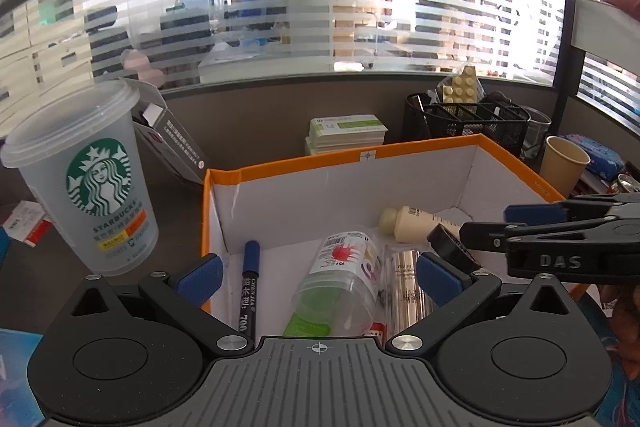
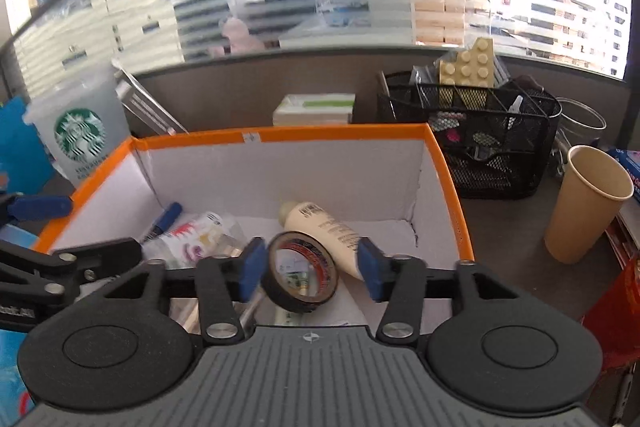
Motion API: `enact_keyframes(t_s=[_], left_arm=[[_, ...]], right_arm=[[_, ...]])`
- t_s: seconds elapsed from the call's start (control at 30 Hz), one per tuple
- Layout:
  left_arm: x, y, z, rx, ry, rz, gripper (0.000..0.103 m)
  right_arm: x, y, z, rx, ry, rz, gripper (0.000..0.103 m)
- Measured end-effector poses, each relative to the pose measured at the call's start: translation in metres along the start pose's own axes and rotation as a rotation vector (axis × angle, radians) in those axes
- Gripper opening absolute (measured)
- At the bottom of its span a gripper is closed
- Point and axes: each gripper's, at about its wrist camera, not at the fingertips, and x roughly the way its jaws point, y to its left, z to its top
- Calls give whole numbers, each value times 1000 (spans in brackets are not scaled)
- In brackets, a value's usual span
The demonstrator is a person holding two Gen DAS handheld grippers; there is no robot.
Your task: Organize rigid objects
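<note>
An orange-rimmed box [image 1: 296,161] with white walls holds a blue marker [image 1: 250,283], a clear labelled plastic cup [image 1: 344,287] on its side, a silvery tube [image 1: 406,287] and a cream bottle [image 1: 416,223]. In the right wrist view a black tape roll [image 2: 302,277] stands tilted between the jaws of my right gripper [image 2: 311,269], over the box's near edge. The left pad is at the roll's edge and the right pad stands clear of it, so the jaws are open. My left gripper [image 1: 320,281] hangs open above the cup and marker with nothing in its grasp.
A Starbucks cup [image 1: 92,179] stands left of the box. Behind it lie stacked flat boxes [image 1: 346,133]. A black mesh organizer [image 2: 472,131] with a tan brick plate and a paper cup [image 2: 588,203] stand on the right. A striped glass partition closes the desk's back.
</note>
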Motion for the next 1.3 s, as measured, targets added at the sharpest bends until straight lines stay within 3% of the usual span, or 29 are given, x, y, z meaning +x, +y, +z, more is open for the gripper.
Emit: enact_keyframes(t_s=[0.07,0.2,0.37,0.7,1.03,1.3], left_arm=[[-9,1,0,1,-13,3,103],[-31,2,-3,-6,-42,10,103],[-60,7,-8,-23,-68,21,103],[-113,27,-27,-75,-115,79,103],[-146,60,-58,-180,-100,153,103],[-168,66,-67,-147,-113,230,103]], right_arm=[[-12,4,1,2,-34,-25,87],[-41,16,2,-25,-112,-63,90],[-76,30,2,-26,-184,-58,102],[-129,73,-26,-85,-261,-58,103],[-155,113,-58,-137,-280,-47,103],[-169,137,-73,-144,-294,-1,103]])
